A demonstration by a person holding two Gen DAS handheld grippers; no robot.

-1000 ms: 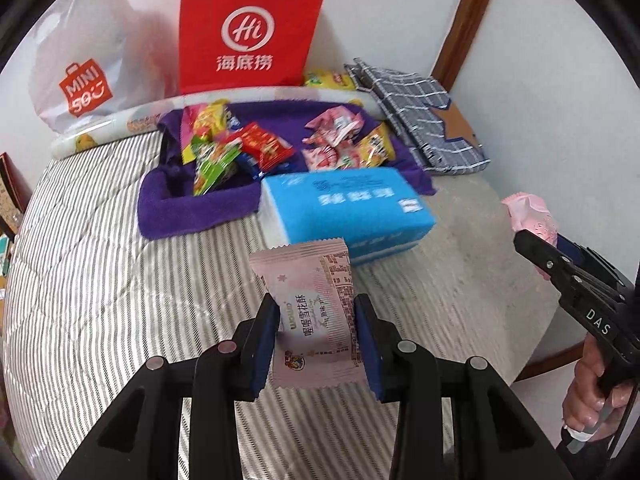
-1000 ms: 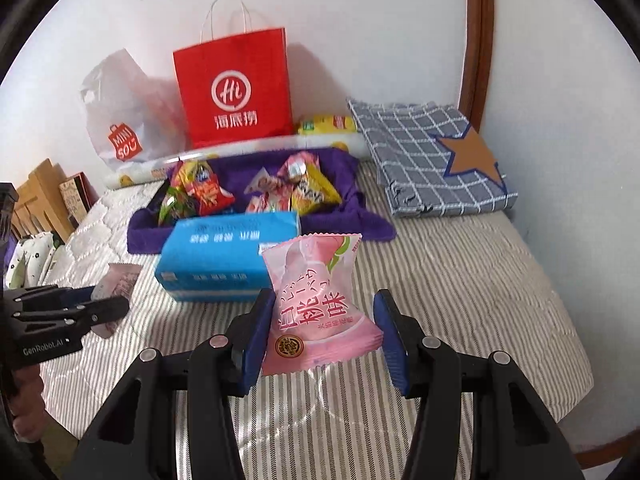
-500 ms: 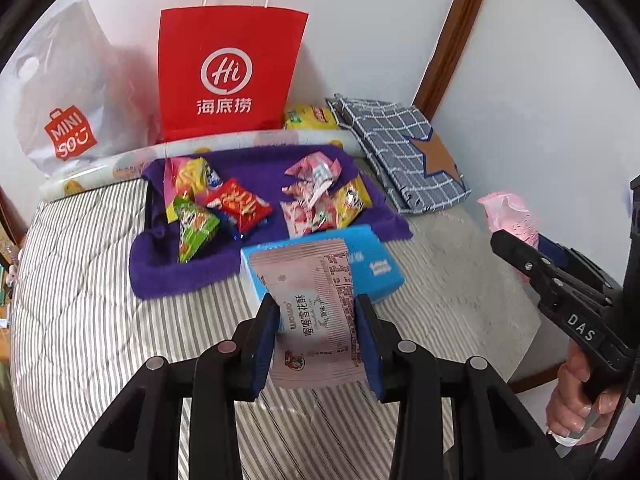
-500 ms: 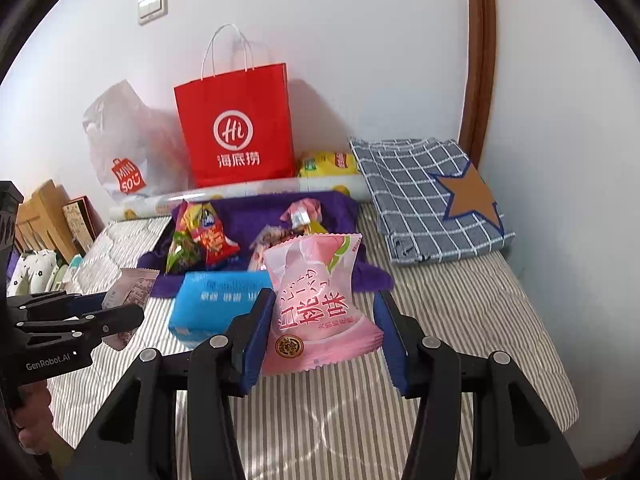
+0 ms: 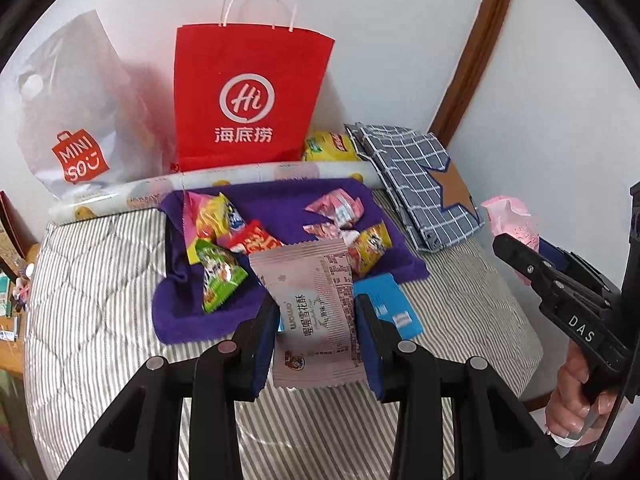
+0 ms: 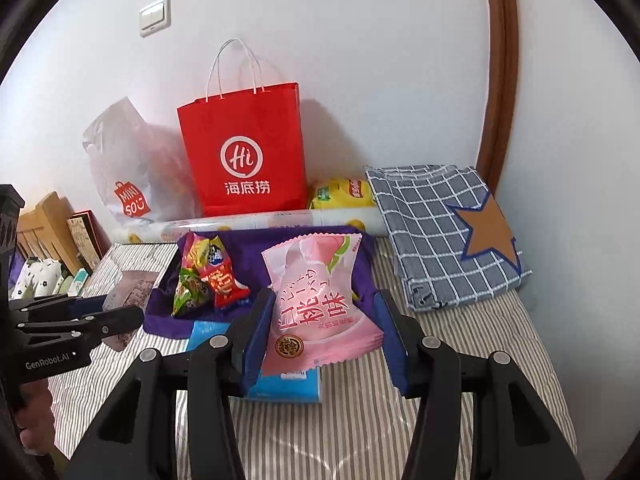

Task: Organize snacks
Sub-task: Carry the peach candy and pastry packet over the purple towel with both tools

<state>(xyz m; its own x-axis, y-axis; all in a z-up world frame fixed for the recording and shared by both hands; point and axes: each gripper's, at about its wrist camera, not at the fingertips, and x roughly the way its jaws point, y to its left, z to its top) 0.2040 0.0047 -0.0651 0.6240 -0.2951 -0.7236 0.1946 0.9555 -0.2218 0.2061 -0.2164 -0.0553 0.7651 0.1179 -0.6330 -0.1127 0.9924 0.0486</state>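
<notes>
Striped bedspread (image 5: 96, 320) against white wall (image 6: 360, 60)

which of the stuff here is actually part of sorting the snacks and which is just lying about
Part of the job:
- pale pink packet in the left tongs
- peach-pink packet in the right tongs
- purple cloth with the snack piles
- green snack, red snack

Just lying about:
- red paper bag
- white plastic bag
- checked cloth
- blue tissue pack
- yellow packet
</notes>
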